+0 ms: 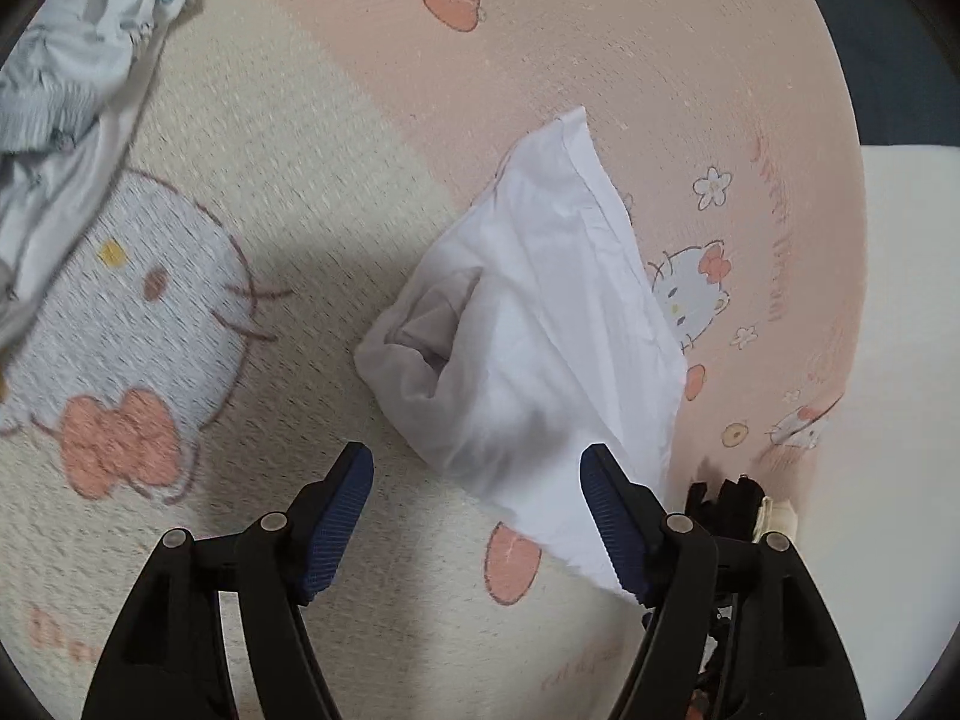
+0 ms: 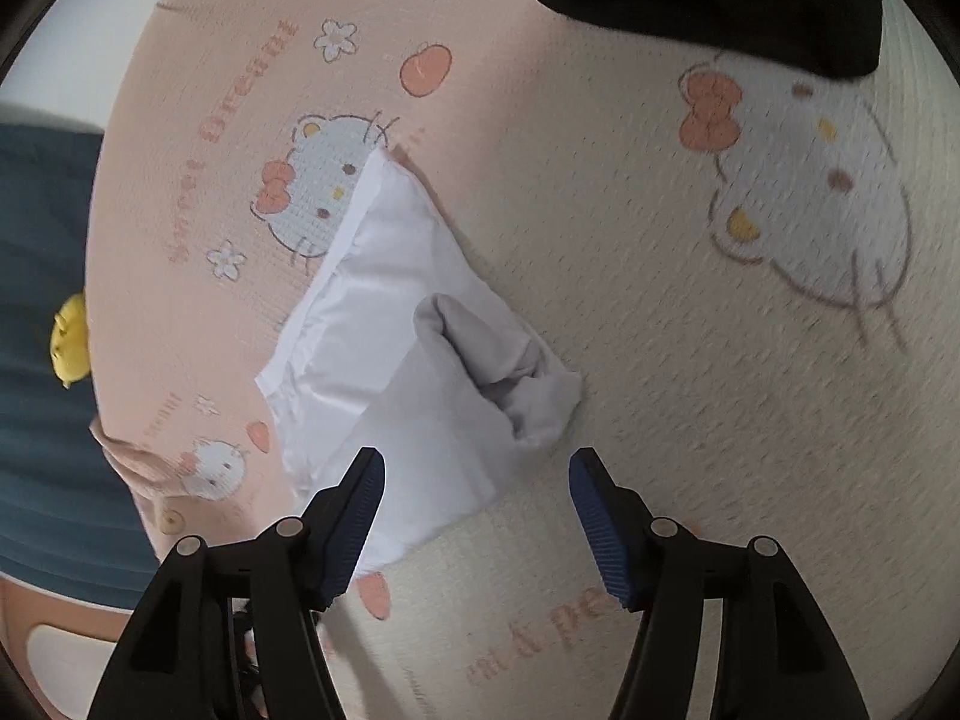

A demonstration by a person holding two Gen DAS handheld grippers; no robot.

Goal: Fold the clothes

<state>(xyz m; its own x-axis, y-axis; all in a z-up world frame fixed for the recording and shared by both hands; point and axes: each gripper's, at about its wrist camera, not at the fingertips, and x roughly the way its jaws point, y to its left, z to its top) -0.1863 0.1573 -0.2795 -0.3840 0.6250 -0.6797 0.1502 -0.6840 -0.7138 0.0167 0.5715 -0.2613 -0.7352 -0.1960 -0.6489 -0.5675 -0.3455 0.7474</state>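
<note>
Cartoon-print mat (image 1: pixel 288 192) – folded white garment (image 1: pixel 540 324) lying diagonal, long axis seemingly toward pink band.

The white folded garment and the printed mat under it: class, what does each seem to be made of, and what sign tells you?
White folded garment: likely thin woven cotton or a blend, matte; it shows sharp creases and a stitched hem. Printed mat: apparently a textured woven or knitted fabric, matte; a fine ribbed grain runs through its cartoon print.

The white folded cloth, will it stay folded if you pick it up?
Probably not. The white folded cloth looks thin and creased, so it would likely droop. Its loose tucked end may fall open. It seems light.
</note>
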